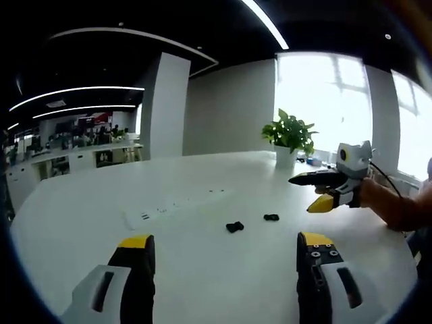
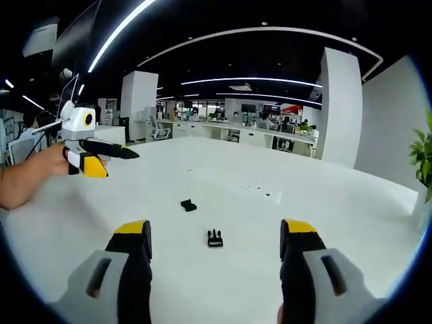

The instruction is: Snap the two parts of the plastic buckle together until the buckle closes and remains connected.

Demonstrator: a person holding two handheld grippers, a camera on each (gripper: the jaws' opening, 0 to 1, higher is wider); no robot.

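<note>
I count two small black plastic buckle halves, apart on the white table; both my claws gape, released; no writing legible.

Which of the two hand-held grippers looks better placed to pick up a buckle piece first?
Probably the right gripper. In its view the pronged buckle piece lies centred just ahead of its open jaws. The left gripper is also open, but both pieces sit farther ahead on the white table.
</note>
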